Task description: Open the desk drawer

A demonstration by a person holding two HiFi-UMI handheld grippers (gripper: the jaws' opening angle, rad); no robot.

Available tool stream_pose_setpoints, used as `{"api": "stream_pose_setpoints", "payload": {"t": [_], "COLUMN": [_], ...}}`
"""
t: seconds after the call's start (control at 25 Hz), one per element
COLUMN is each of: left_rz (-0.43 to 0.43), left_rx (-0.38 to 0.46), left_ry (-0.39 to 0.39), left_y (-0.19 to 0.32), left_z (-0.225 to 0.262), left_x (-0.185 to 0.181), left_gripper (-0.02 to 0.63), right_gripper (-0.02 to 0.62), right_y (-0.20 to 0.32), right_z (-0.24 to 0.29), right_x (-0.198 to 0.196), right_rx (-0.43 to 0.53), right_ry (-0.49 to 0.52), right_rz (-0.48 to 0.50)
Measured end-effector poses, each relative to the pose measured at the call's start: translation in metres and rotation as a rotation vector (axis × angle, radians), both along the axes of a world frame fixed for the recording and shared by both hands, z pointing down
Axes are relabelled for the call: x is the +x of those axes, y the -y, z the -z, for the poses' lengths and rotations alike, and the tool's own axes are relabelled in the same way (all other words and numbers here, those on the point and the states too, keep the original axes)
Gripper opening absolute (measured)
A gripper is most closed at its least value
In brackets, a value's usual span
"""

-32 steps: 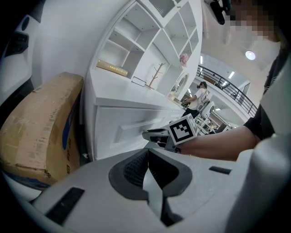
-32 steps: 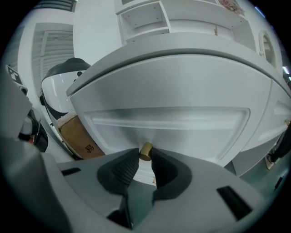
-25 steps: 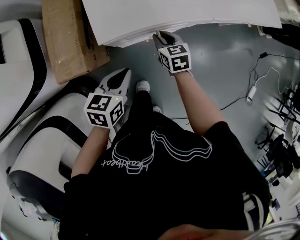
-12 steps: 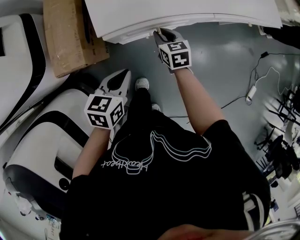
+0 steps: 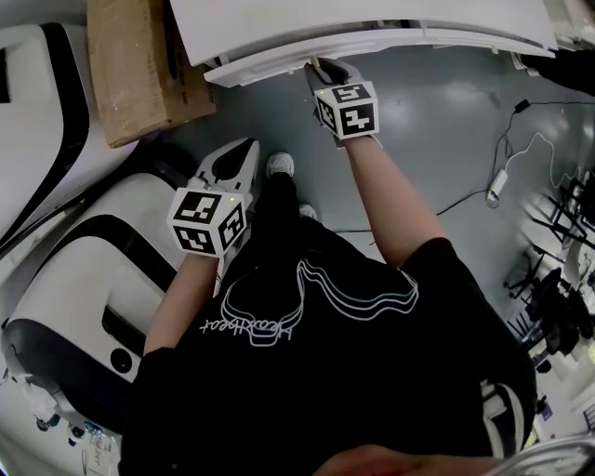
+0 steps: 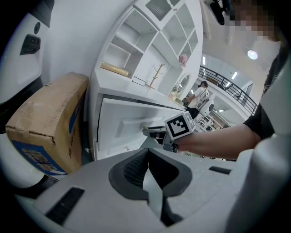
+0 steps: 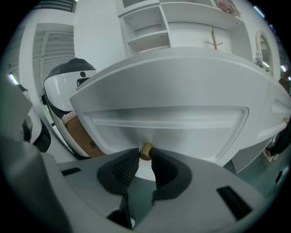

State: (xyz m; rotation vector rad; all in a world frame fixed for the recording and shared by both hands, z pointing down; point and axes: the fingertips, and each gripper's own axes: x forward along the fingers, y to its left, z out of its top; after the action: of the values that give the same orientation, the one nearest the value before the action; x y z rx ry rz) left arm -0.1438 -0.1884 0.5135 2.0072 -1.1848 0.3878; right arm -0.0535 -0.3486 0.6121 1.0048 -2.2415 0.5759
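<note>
The right gripper (image 7: 145, 159) is clamped on the small brass-coloured round knob (image 7: 145, 150) of the white desk drawer (image 7: 182, 123), while the left gripper (image 6: 146, 155) hangs clenched on nothing.

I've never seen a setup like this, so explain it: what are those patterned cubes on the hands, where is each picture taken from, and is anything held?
A person holds a hand-worked grabbing tool in each hand; the patterned cubes are parts of those tools. One picture comes from a camera on the person's head, looking down at a white desk and a cardboard box beside it. The other two look along each tool's jaws. The right tool is closed on the brass knob of the drawer. The left tool is closed, empty, and away from the desk.
</note>
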Motion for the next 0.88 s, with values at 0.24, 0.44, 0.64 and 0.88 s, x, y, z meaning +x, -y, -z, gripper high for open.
{"api": "stream_pose_setpoints", "payload": {"t": [0.24,0.44,0.64,0.88], "left_rz": [0.002,0.004,0.003,0.012], "left_rx": [0.007,0.016,0.023,0.022], "left_ry": [0.000,0.000,-0.001,0.000], "left_y": [-0.008,-0.016,-0.028,-0.046], "left_z": [0.003,0.006,0.008,0.010], "left_x": [0.005,0.011,0.017,0.024], "left_gripper": [0.005,0.005,0.005,0.005], "right_gripper": [0.091,0.091,0.091,0.091], "right_y": [-0.011,-0.027,-0.042,-0.060], "right_z": [0.000,-0.001,-0.002,-0.001], "right_x": [0.006,0.013,0.019,0.028], "right_rx": [-0.003,-0.008,-0.017,-0.023], "right_ry": [-0.002,-0.005,-0.013,-0.019], "right_rz": [0.002,0.006,0.010,0.015]}}
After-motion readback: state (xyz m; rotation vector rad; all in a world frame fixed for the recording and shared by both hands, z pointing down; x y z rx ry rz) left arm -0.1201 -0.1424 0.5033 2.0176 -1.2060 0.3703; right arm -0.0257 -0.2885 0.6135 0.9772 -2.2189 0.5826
